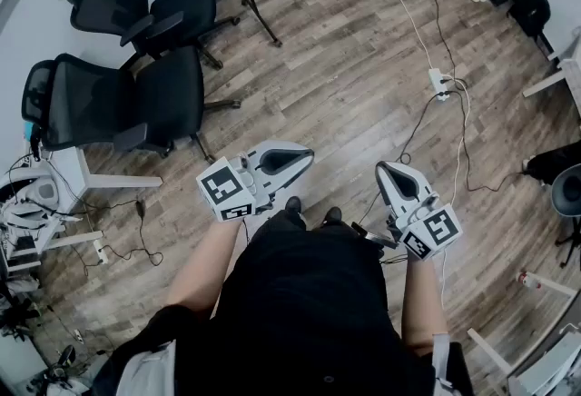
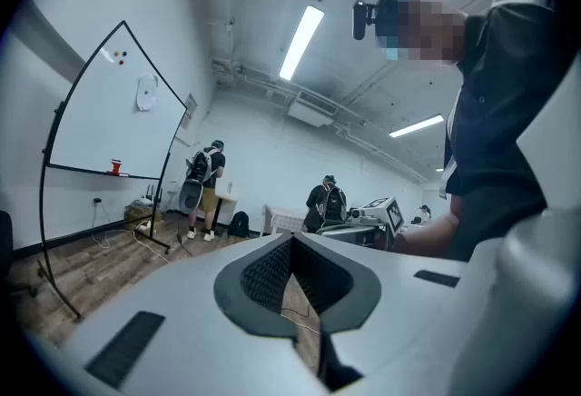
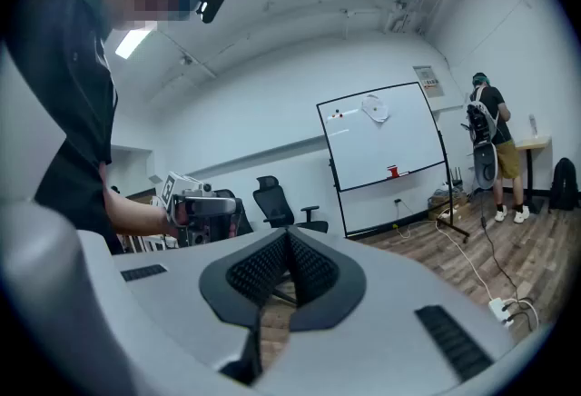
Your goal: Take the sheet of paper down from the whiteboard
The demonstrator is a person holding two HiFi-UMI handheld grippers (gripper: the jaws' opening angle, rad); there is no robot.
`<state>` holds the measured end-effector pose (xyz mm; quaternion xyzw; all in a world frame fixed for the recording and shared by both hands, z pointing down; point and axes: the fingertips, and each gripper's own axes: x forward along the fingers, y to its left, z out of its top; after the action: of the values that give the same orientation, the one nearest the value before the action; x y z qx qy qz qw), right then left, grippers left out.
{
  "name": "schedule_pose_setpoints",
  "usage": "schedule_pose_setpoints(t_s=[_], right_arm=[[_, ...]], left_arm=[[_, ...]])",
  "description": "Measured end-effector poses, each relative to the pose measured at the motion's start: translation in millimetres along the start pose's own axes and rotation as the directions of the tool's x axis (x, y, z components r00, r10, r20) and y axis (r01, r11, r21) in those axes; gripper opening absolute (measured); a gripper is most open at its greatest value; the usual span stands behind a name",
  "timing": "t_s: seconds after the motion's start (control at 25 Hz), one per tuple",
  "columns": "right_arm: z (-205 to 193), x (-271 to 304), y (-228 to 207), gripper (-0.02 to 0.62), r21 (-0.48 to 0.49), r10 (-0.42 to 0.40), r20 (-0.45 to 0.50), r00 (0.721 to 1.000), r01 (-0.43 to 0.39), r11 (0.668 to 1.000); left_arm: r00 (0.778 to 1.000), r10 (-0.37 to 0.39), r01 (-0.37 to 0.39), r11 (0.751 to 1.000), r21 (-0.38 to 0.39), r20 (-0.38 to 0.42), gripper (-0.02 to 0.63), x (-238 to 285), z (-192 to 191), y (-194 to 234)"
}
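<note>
1. Two claws are shown. The left claw point(image 2: 292, 242) and the right claw point(image 3: 289, 238) are both clenched with jaws together and nothing between them, and both are held roughly level above the wooden floor point(image 1: 345, 67).
2. The sheet of paper point(image 3: 373, 110) hangs high on the whiteboard point(image 3: 399, 149), well apart from both claws. It lies ahead, above and right of the right claw's tips, and above and far left of the left claw's.
3. Judged handling: the sheet is light, limp and easily creased or torn. Its outline looks curled, so an edge probably stands off the board.
4. Judged hold: pinch a free lower edge or corner, away from whatever fastens it. The fastening itself is too small to make out.
</note>
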<state>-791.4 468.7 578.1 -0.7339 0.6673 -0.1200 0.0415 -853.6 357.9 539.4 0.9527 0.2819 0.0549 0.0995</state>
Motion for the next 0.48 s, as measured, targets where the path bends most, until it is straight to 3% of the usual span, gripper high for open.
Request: schedule_pose_setpoints(t_s=[0.28,0.48], right_arm=[[10,-3,10,0.019,-0.068,0.032,0.014,0.999,-0.031,0.997],[18,-36,-3,0.020,-0.021,0.051,0.058,0.997,-0.050,0.999]], left_arm=[[1.000,-0.022,0.022,1.000,-0.014,-0.017,0.009,16,-5,-7],[1.000,-0.015,0.015,1.000,-0.006,-0.014,0.009,50,-5,-21]])
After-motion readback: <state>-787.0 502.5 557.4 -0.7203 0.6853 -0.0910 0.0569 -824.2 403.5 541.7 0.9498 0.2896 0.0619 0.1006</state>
